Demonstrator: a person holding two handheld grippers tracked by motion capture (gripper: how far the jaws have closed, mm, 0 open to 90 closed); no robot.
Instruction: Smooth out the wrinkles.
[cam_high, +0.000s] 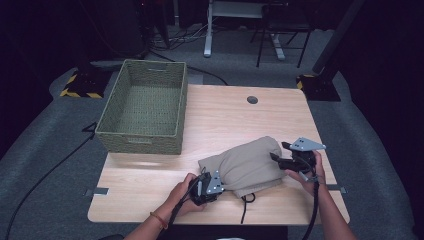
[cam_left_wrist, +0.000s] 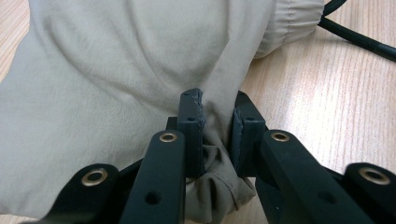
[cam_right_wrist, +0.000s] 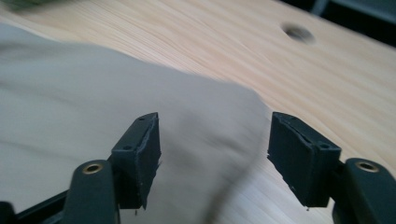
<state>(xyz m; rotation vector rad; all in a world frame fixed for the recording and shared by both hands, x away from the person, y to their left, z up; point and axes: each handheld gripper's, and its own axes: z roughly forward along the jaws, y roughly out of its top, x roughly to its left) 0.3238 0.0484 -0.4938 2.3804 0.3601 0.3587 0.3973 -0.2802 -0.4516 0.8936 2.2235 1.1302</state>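
From up top I've got a beige cloth (cam_high: 247, 165) bunched between my left gripper (cam_high: 216, 184) and right gripper (cam_high: 279, 159), with a woven basket (cam_high: 142, 135) sitting far left.

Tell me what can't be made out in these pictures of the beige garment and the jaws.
- Beige garment: its type, folded up, high view.
- Its near fold, hidden between the left gripper jaws, left gripper view.
- Garment edge, motion-blurred, right gripper view.
- Right gripper jaws' gap, too small, high view.
- Basket floor partly hidden by its wall.

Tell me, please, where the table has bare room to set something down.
Free: the far right wood around the round hole, and the near left corner below the woven basket. Crowded: near right, around the beige garment.
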